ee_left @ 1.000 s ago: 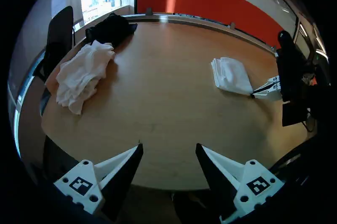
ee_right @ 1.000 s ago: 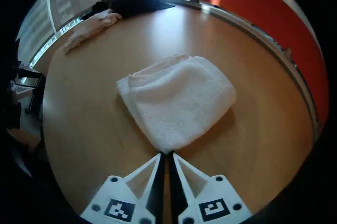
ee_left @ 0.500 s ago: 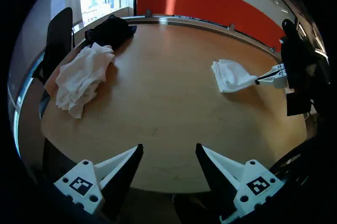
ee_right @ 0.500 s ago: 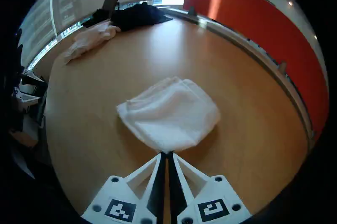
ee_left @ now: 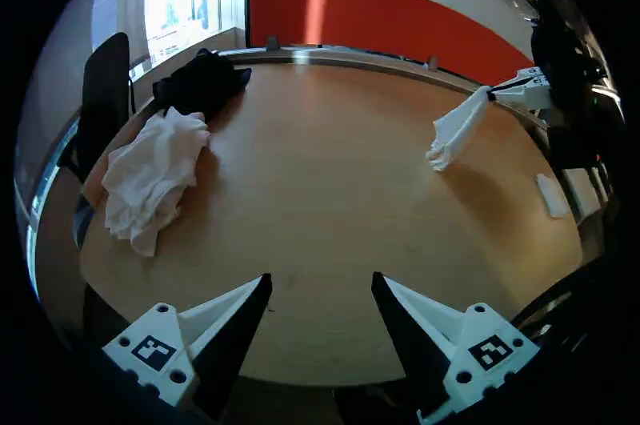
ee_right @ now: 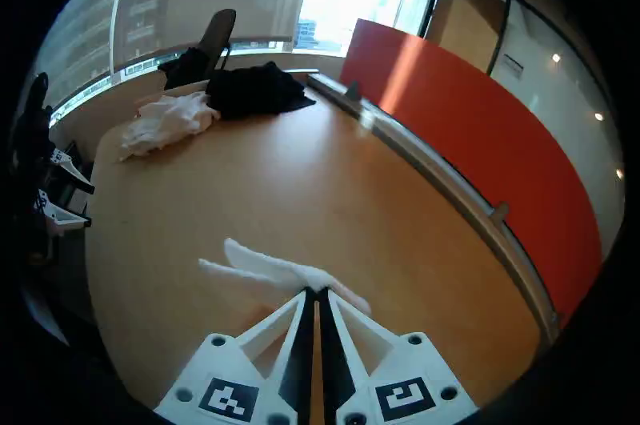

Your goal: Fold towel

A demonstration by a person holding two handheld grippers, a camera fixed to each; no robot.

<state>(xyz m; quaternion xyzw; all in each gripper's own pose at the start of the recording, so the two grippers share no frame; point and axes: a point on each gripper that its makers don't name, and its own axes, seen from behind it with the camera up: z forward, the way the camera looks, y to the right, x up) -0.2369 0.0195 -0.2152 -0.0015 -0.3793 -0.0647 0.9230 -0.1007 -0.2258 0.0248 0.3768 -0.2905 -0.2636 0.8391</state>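
left gripper [ee_left: 320,297]: low at the near edge of the table, fingers spread wide with bare wood between them; it holds nothing.
right gripper [ee_right: 314,297]: fingers pressed together, pinching one edge of the towel at their tips; in the left gripper view it is raised at the far right [ee_left: 512,91].
towel [ee_right: 272,271]: white, bunched into a narrow strip and hanging from the right gripper's tips; in the left gripper view it slants down and to the left from them [ee_left: 456,129] over the far right of the table, its shadow just beside the lower end. Whether that end touches the wood, I cannot tell.
table [ee_left: 320,185]: rounded, light wood, with a metal strip along the far edge.
pile of white cloth [ee_left: 152,177]: crumpled on the left part of the table, well apart from the towel.
black garment [ee_left: 196,82]: heaped at the far left, touching the far end of the pile.
office chair [ee_left: 104,89]: black, just beyond the table's left edge.
small white piece [ee_left: 552,194]: near the table's right edge; too small to tell what it is.
orange wall panel [ee_left: 384,21]: runs behind the far edge.
window [ee_left: 184,1]: bright, at the far left.
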